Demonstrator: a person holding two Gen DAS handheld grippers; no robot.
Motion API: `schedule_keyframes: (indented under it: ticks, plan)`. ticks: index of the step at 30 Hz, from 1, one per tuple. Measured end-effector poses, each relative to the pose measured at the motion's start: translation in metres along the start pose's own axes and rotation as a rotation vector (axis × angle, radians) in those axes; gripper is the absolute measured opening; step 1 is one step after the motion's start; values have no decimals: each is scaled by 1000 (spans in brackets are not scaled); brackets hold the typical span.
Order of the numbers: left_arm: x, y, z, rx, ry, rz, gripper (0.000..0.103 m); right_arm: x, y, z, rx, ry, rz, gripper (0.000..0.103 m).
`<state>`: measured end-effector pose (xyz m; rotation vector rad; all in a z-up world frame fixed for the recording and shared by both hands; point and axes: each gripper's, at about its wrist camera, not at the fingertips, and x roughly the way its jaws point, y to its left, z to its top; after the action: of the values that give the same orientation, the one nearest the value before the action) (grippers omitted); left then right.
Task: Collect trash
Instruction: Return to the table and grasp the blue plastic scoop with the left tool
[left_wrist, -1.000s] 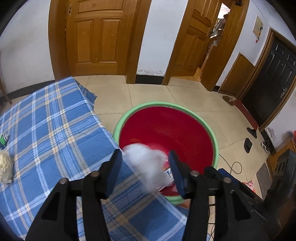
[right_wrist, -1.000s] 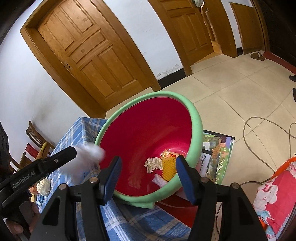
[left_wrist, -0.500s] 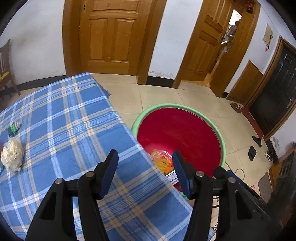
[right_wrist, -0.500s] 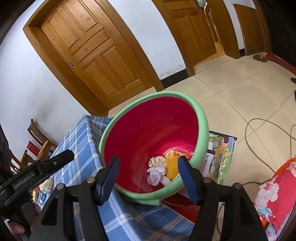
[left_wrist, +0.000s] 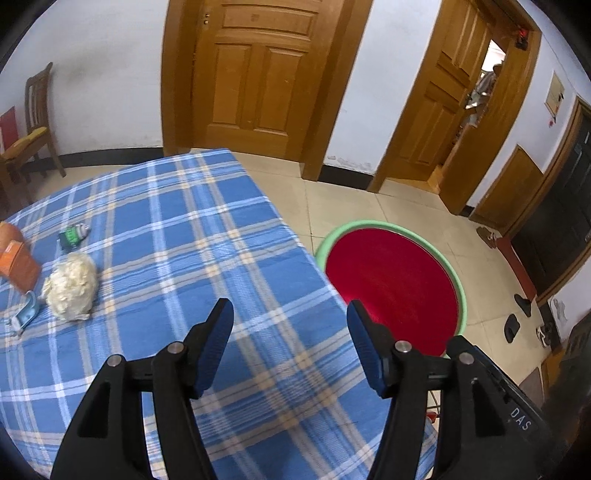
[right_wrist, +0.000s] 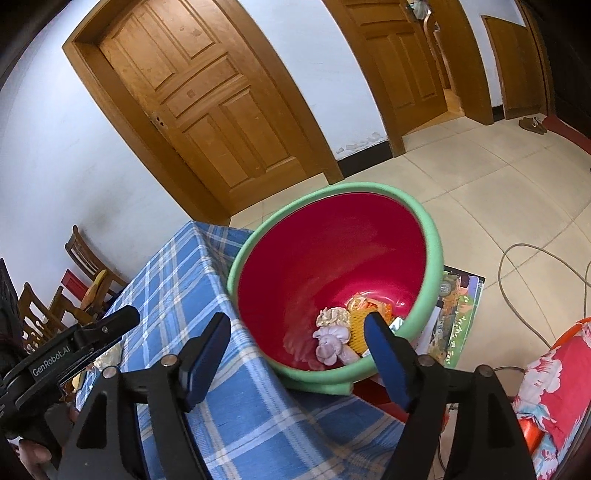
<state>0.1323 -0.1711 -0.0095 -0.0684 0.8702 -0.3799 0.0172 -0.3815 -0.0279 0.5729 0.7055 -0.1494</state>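
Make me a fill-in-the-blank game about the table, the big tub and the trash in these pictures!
1. The tub beside the table is red inside with a ______ rim.
2. The tablecloth has a blue ______ pattern.
3. The left gripper has ______ between its open fingers.
4. The crumpled tissue wad on the table lies ______ the tub.

Missing words: green; plaid (checked); nothing; outside

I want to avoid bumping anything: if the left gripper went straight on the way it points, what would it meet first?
Probably the blue checked tablecloth: the left gripper, jaws open and empty, aims at bare cloth, with the crumpled paper ball off to its left.
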Motion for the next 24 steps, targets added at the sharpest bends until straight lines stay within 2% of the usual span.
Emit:
schedule_keyframes:
  ticks: [24]
  plan:
    - [-37, 112, -8, -127, -46, 154, 64, 9, 65, -22, -116, 59, 27, 82]
